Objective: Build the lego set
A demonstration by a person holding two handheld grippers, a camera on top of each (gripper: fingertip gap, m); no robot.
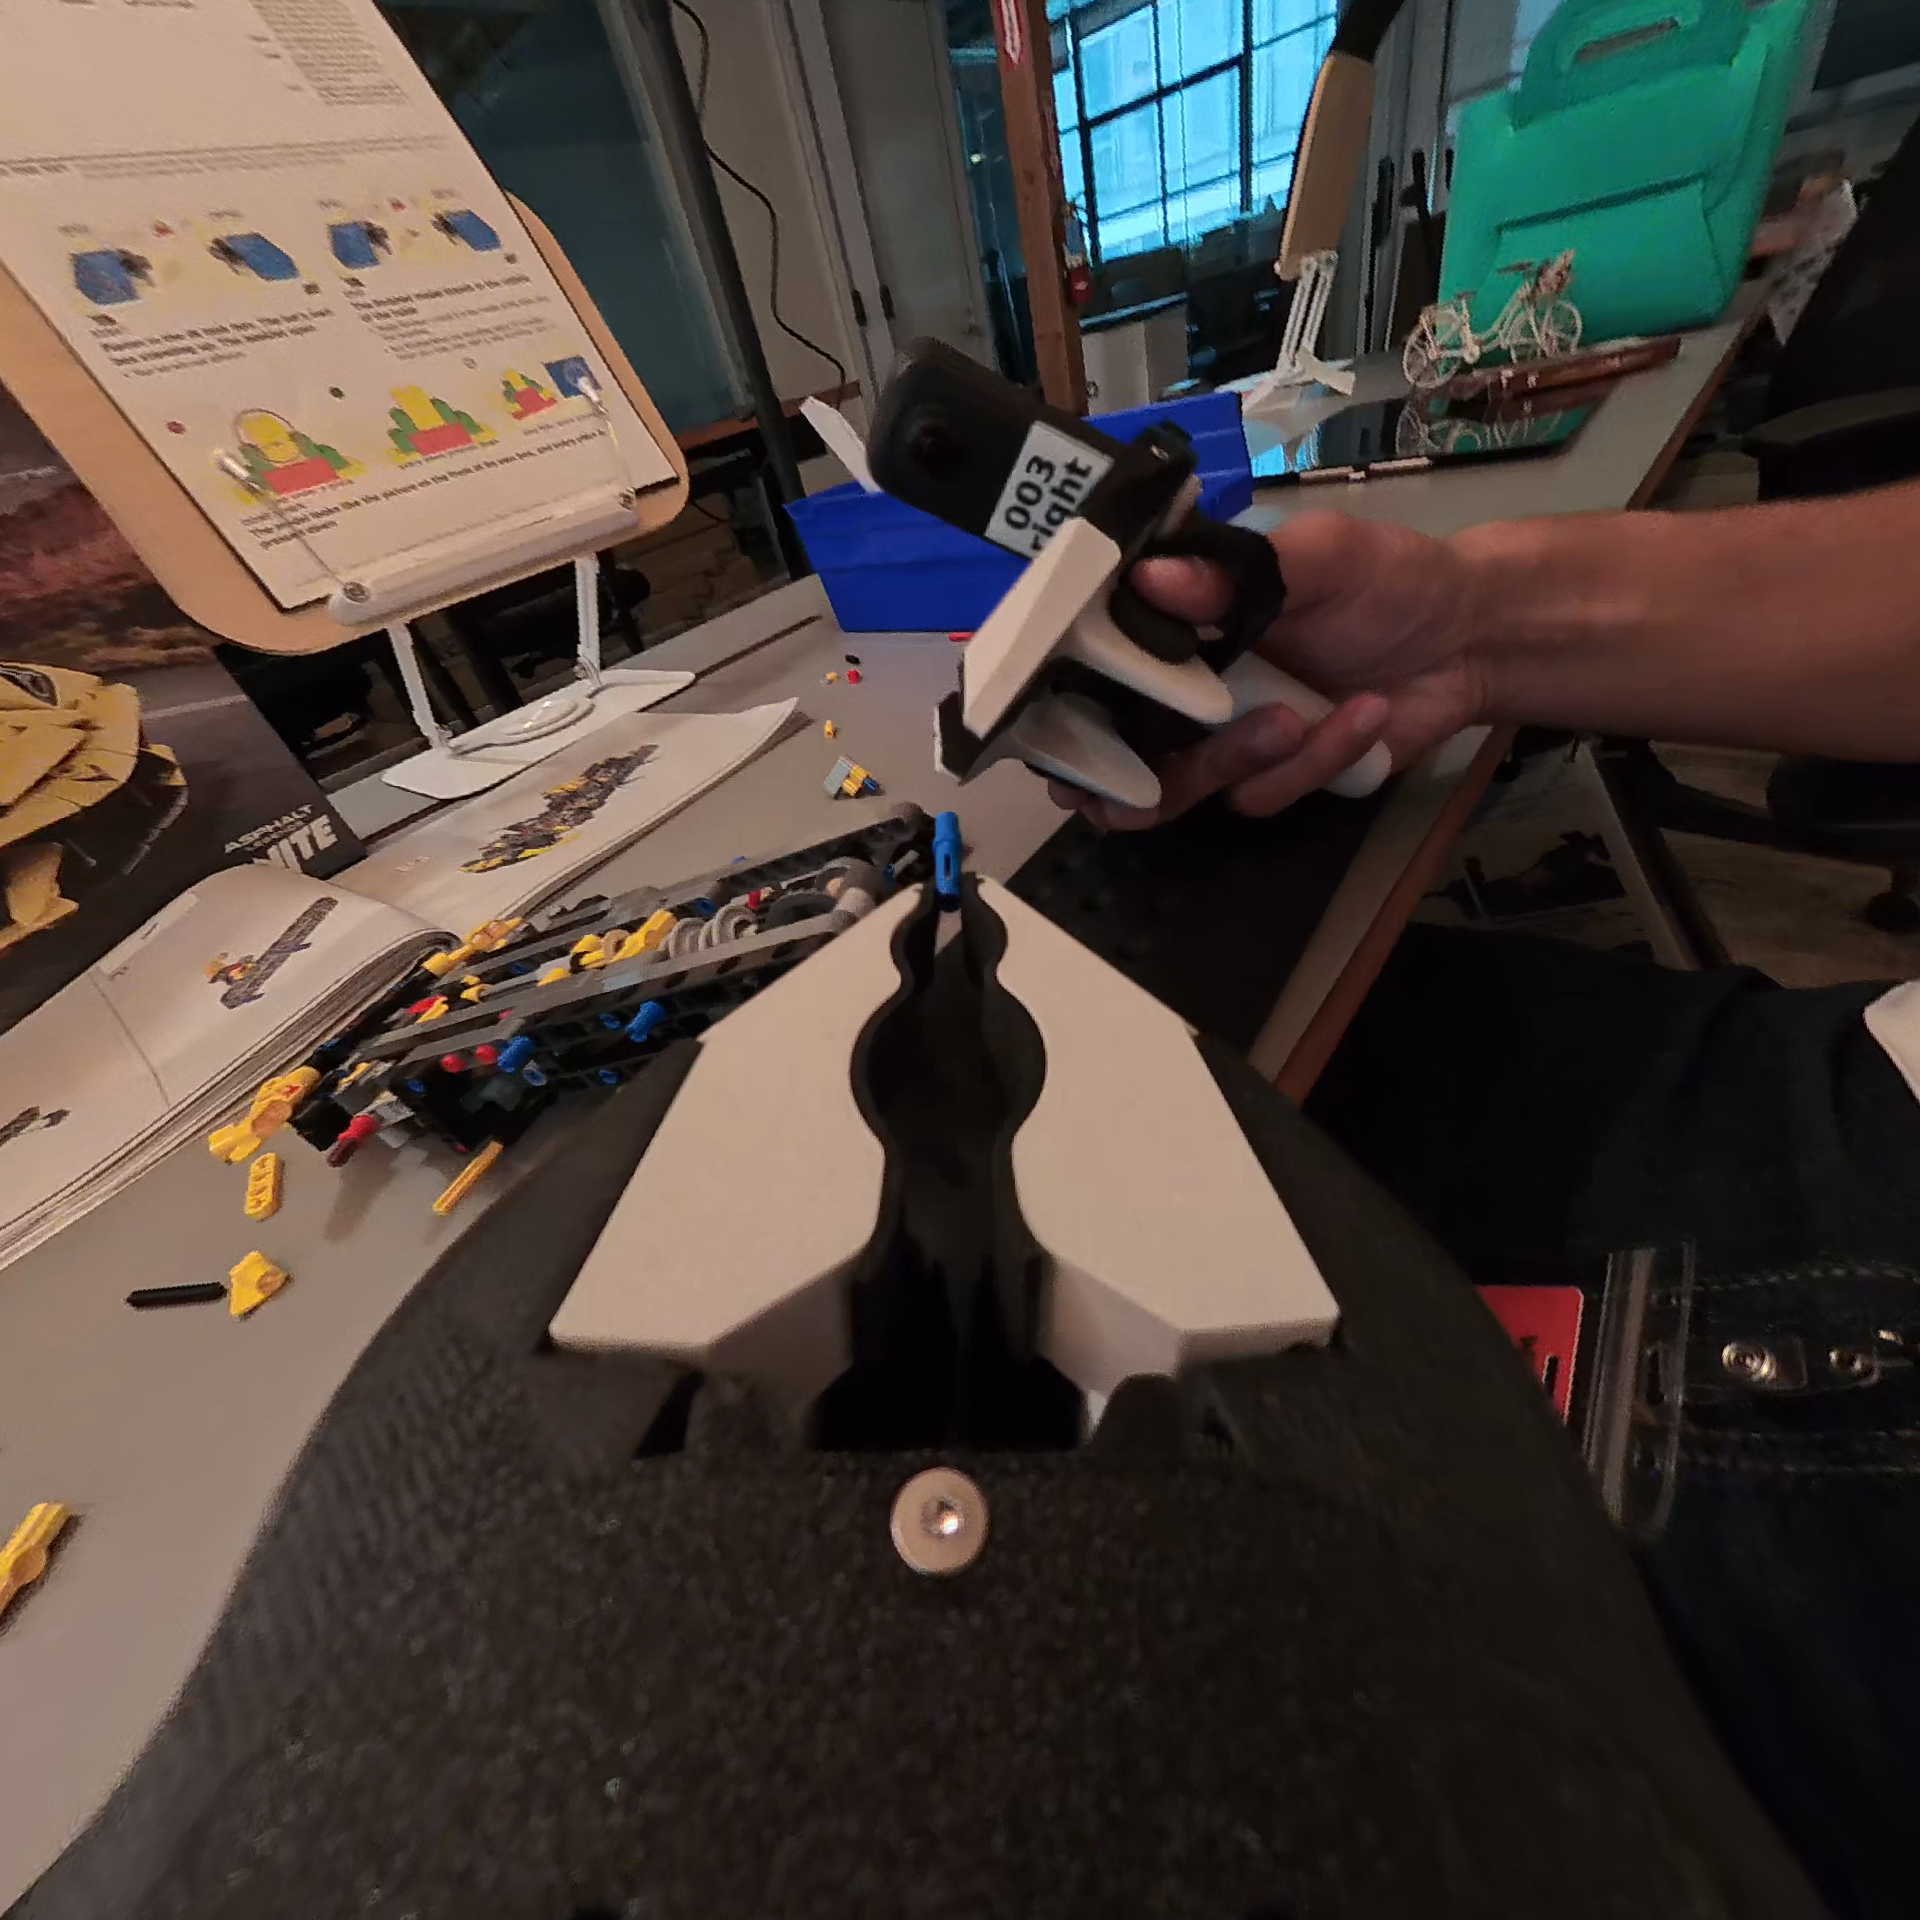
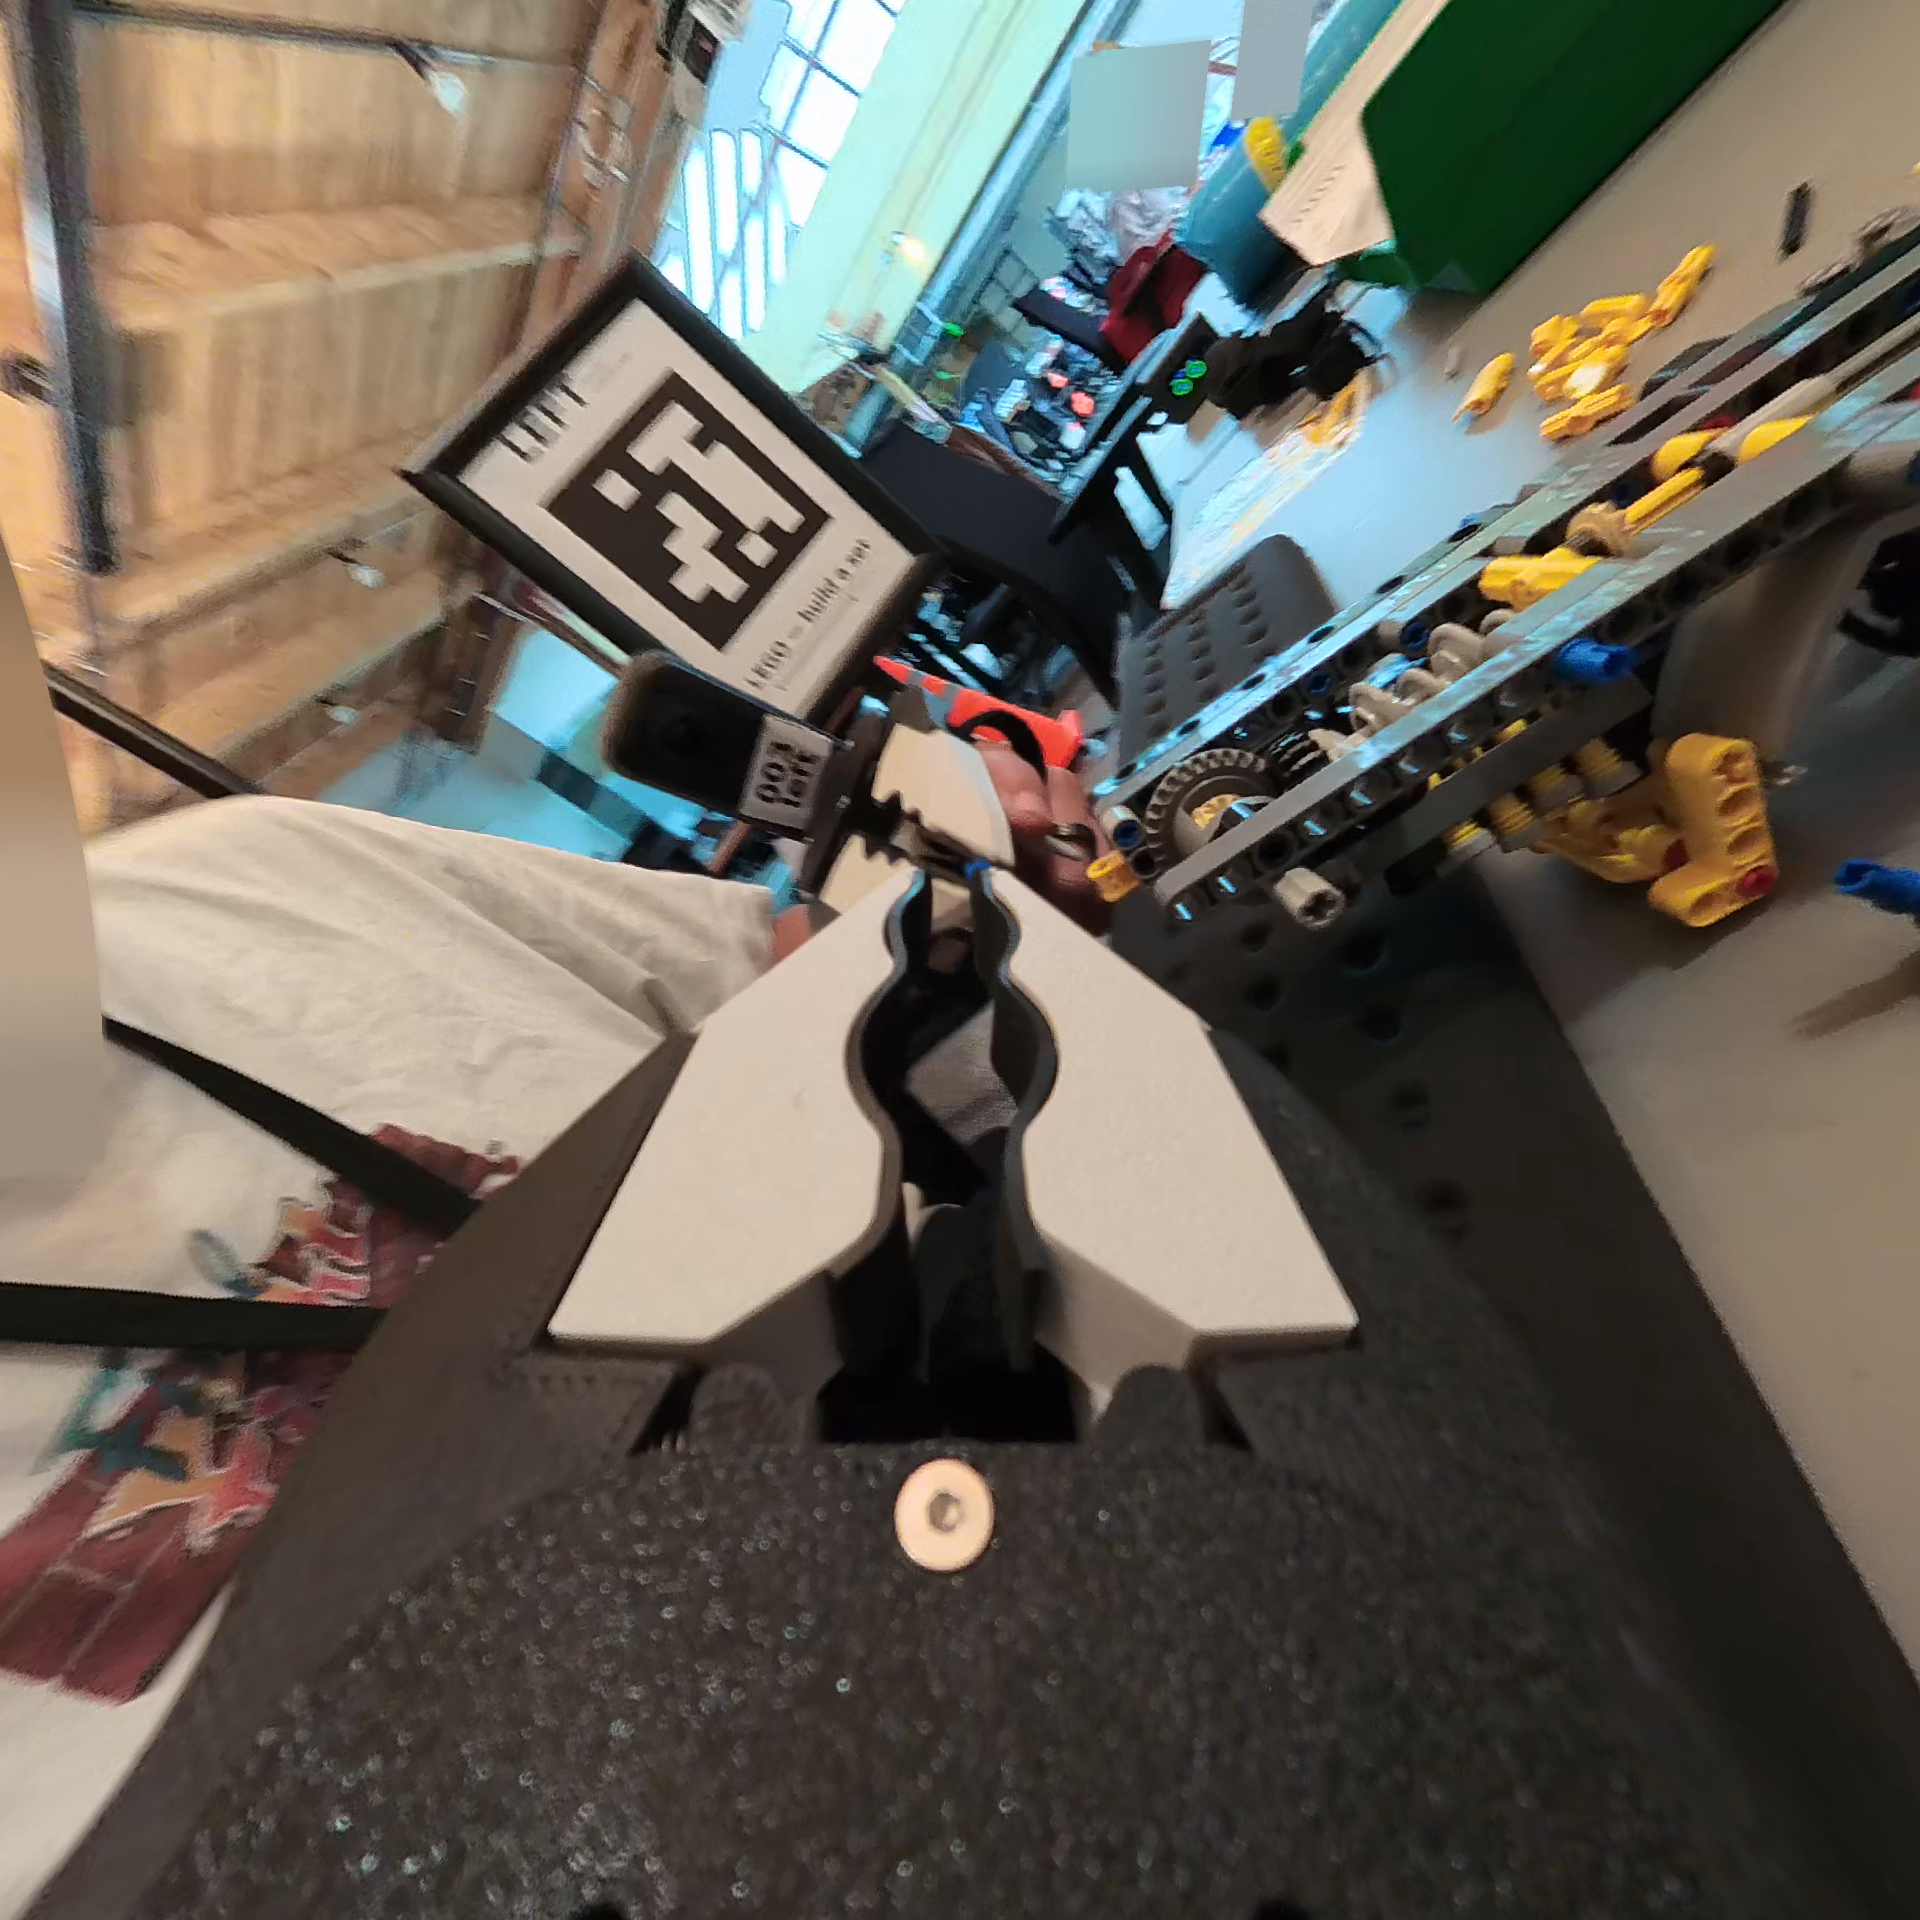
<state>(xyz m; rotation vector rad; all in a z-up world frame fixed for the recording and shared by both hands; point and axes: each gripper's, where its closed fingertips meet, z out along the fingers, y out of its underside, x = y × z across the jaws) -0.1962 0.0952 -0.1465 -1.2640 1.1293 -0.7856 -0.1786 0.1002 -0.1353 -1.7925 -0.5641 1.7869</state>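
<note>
My left gripper [image 1: 951,896] is shut on a small blue pin [image 1: 945,844], which sticks up from its tips. A long grey and black Technic frame [image 1: 623,977] with yellow, blue and red pins lies on the table just left of it. My right gripper [image 1: 961,750], held by a hand, hovers a little above the pin, pointing down at it. In the right wrist view, my right gripper [image 2: 948,883] has its jaws a narrow gap apart with nothing between them. The left gripper [image 2: 966,860] and the blue pin [image 2: 974,865] sit just beyond its tips. The frame [image 2: 1455,665] is to the right.
An open instruction booklet [image 1: 208,1018] and a sheet on a stand [image 1: 312,312] are at the left. Loose yellow pieces [image 1: 260,1184] and a black axle [image 1: 171,1296] lie on the grey table. A blue bin [image 1: 914,551], a green bin [image 2: 1558,135] and a black perforated mat [image 2: 1351,987] are nearby. Both grippers' tips are close together, under 4 cm apart.
</note>
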